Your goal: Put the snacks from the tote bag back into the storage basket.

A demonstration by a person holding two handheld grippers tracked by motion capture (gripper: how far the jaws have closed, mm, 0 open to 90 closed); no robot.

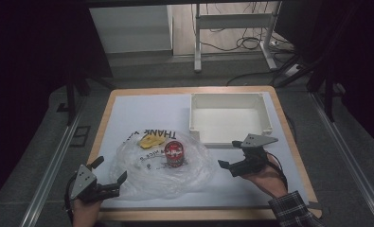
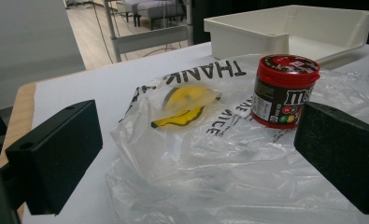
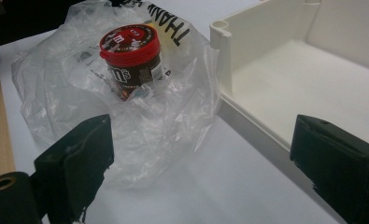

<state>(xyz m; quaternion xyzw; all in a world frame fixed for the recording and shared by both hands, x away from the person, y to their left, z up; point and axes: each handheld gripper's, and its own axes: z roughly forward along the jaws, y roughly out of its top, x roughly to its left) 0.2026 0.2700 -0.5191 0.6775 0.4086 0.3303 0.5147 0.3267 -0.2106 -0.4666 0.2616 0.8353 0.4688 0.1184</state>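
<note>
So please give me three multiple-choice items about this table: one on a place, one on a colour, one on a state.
1. Where does the candy jar stand?
A. inside the white bin
B. on the clear plastic bag
C. on the floor

2. What colour is the jar's lid?
A. red
B. green
C. blue

3. How is the white bin now?
A. full of jars
B. covered by a lid
C. empty

Answers:
1 B: the plastic bag lies spread under the jar, beside the bin.
2 A: the left gripper view shows a red lid over a dark body.
3 C: the bin's bare floor shows in the high view and the right gripper view.
</note>
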